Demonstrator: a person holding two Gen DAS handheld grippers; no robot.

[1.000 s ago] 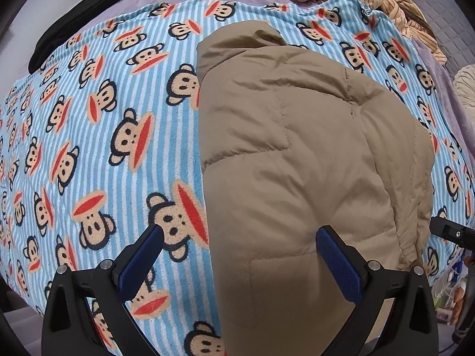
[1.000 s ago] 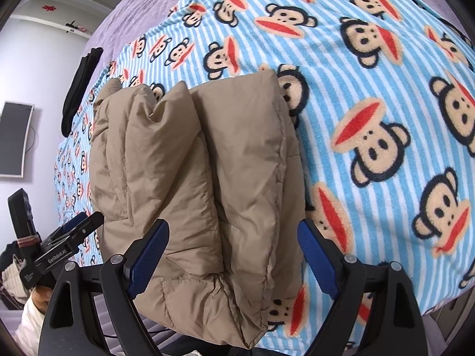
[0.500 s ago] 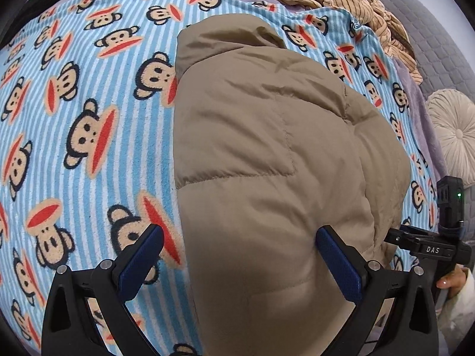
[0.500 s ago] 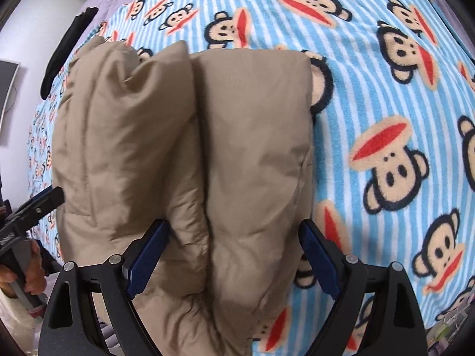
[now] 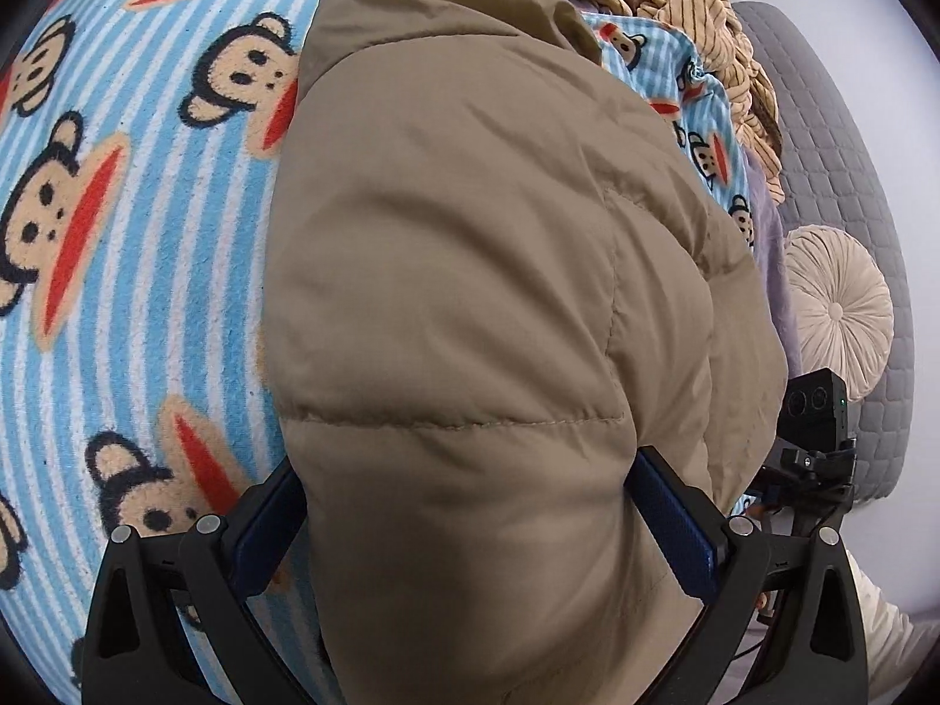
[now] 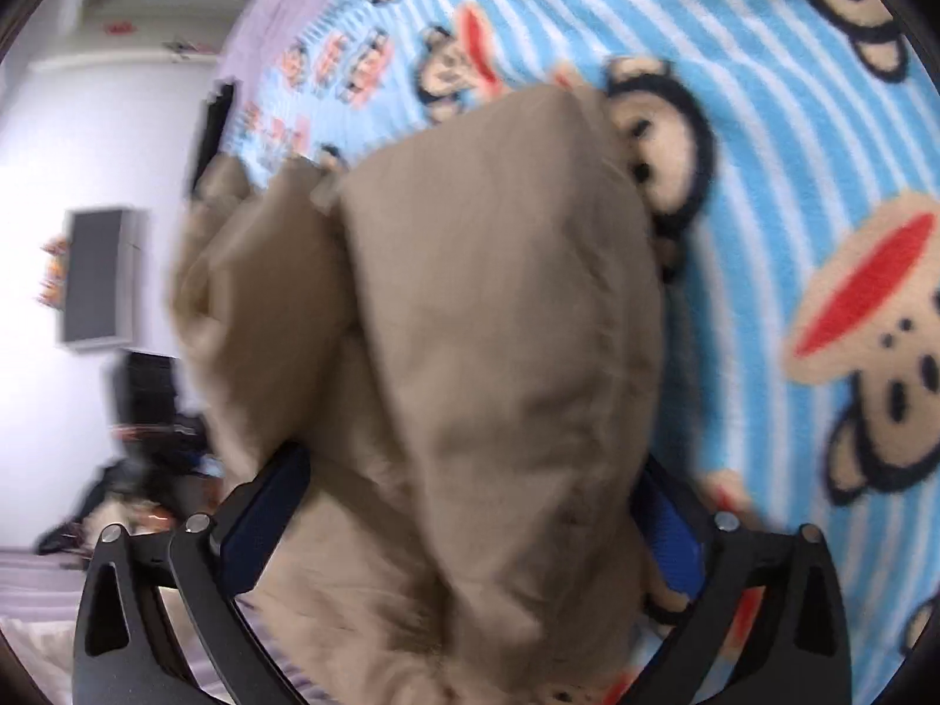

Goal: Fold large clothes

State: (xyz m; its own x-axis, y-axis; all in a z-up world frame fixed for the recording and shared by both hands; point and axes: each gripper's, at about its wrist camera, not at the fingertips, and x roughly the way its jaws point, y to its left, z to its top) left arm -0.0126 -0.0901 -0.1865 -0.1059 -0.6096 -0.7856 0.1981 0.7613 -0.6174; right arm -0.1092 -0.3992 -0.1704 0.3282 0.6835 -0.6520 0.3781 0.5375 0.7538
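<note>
A tan puffy jacket [image 5: 470, 270] lies folded on a blue striped monkey-print blanket [image 5: 129, 223]. My left gripper [image 5: 470, 520] has its jaws wide apart with the jacket's near end bulging between the blue pads [image 5: 675, 514]. In the right wrist view the same jacket [image 6: 470, 323] fills the space between the wide jaws of my right gripper [image 6: 476, 508]. The pads touch the fabric on both sides. That view is blurred. The right gripper also shows in the left wrist view [image 5: 813, 440] at the jacket's right edge.
A heap of striped beige clothes [image 5: 693, 17] lies at the far end of the bed. A round beige cushion [image 5: 840, 311] leans on the grey quilted headboard [image 5: 834, 135]. A dark strip [image 6: 214, 123] lies on the blanket's far side near a white wall.
Both grippers have pushed forward onto the jacket's near end, so its fabric now sits between their open jaws. The jacket fills more of both views.
</note>
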